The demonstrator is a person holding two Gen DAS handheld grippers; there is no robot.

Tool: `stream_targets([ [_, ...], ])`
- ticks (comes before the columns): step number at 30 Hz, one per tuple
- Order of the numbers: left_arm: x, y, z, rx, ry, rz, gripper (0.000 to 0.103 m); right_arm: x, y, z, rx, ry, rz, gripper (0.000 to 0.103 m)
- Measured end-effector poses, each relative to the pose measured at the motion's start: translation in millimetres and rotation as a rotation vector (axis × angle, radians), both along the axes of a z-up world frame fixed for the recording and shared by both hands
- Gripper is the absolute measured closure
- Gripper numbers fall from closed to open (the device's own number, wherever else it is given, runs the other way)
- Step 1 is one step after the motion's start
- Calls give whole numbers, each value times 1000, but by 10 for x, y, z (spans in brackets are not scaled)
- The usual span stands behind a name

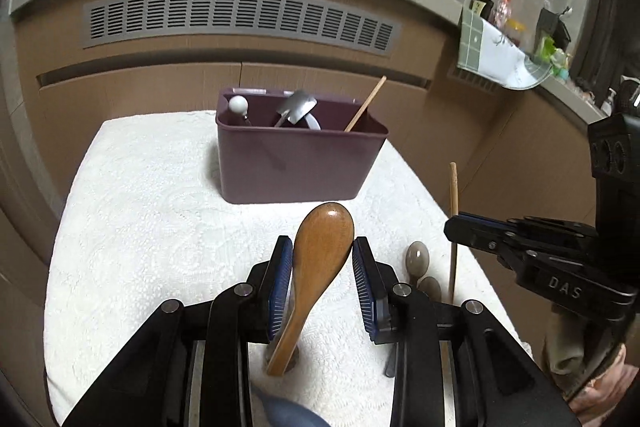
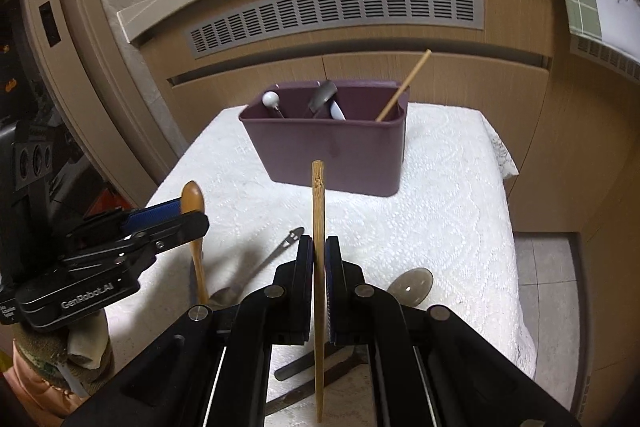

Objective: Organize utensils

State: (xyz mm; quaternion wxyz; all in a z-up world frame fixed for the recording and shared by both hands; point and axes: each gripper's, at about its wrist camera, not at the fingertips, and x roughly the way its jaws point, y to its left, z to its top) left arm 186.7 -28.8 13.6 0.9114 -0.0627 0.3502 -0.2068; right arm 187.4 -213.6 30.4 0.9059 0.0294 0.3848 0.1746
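Presently both grippers up over the near edge of the white cloth-covered table (image 2: 460, 187). L gripper (image 1: 322, 267) clamps a wooden spoon (image 1: 320, 259) by the bowl, bowl up, handle hanging down. R gripper (image 2: 319, 259) closed tight on a bamboo chopstick (image 2: 318, 267), held upright. Purple bin (image 2: 332, 151) sits toward the far edge w/ a 2nd chopstick (image 2: 404, 85), a white-knobbed utensil (image 2: 271, 101) and a metal utensil (image 2: 322, 95) inside. Metal spoon (image 2: 256, 267) lies on the cloth near the front edge.
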Motion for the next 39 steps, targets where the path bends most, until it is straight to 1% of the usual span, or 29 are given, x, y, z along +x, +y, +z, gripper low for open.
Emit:
stream_targets([
  [5, -131, 49, 148, -21, -30, 8, 72, -35, 33, 91, -7, -26, 2, 98],
  [7, -144, 47, 234, -20, -47, 9, 77, -43, 39, 140, -12, -43, 3, 98],
  [8, -162, 63, 276, -23, -58, 6, 85, -49, 41, 179, -12, -54, 5, 98],
  [13, -107, 97, 454, -36, -97, 18, 86, -37, 19, 366, -15, -104, -1, 98],
  [17, -37, 141, 454, -24, -90, 32, 86, -14, -21, 433, -17, -118, -11, 98],
  [19, 47, 154, 376, -16, -57, 34, 86, 0, -36, 428, -24, -116, -17, 98],
  [23, 190, 141, 122, 8, 38, 18, 84, 27, -72, 367, -25, -91, -25, 98],
  [24, 210, 123, 42, 19, 67, 11, 80, 23, -83, 347, -26, -85, -24, 98],
  [27, 249, 72, -204, 30, 175, 2, 69, 10, -104, 304, -36, -77, -24, 98],
  [30, 269, -28, -441, 30, 299, -21, 68, 8, -133, 258, -32, -64, -26, 98],
  [32, 311, -106, -603, 14, 390, -37, 68, 8, -144, 222, -30, -54, -27, 98],
  [33, 342, -155, -667, 20, 427, -37, 68, 6, -148, 210, -29, -52, -28, 98],
  [34, 363, -185, -716, 33, 445, -27, 68, 3, -157, 197, -27, -50, -27, 98],
  [37, 483, -310, -830, 111, 471, 27, 68, -8, -177, 179, -19, -50, -27, 98],
  [39, 551, -433, -838, 162, 436, 45, 68, -12, -182, 172, -21, -53, -31, 98],
])
